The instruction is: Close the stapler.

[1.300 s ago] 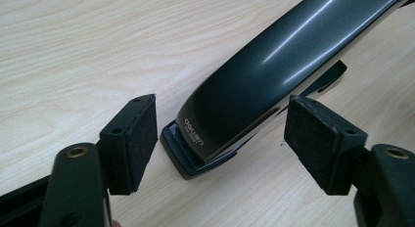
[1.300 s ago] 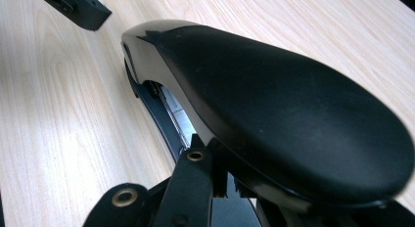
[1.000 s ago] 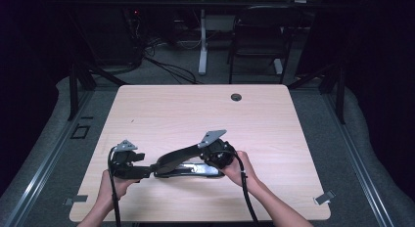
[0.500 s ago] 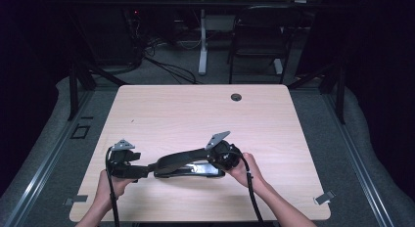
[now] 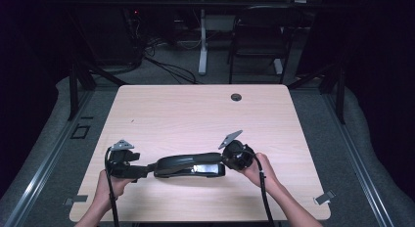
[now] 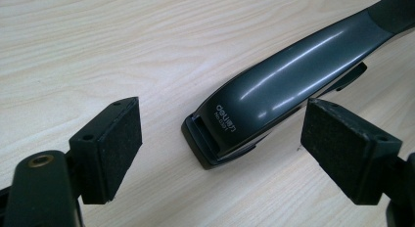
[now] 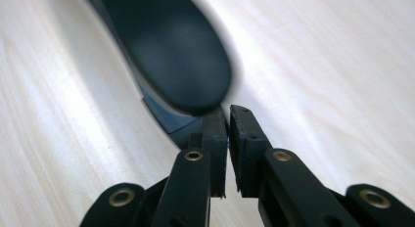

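- Plainly, the thing in hand is a long black stapler (image 5: 190, 165) lying flat on the wooden table (image 5: 195, 114), near the front edge, lengthwise between the two hands
- The left gripper (image 6: 220, 153) stands wide, its jaws having just been opening; the stapler's nose, the end with the printed brand mark, sits between the pads (image 6: 120, 139) with clear wood showing on both sides, so nothing is clamped
- The right gripper (image 7: 228, 139) has its jaws drawn almost together with nothing between them; the tips rest at, or just beside, the rounded rear end of the stapler (image 7: 171, 46), more like a prod than a grip
- Handling, as a judgement: a rigid thing of plastic shell over metal, likely weighty for its size, not fragile
- The glossy arched top looks slippery, so pads set on the curve could slide off
- The hinged top arm may lift away from the base if only the top is caught
- Best hold is probably across the flat sides near the middle, taking arm and base together, so it neither tips nor opens
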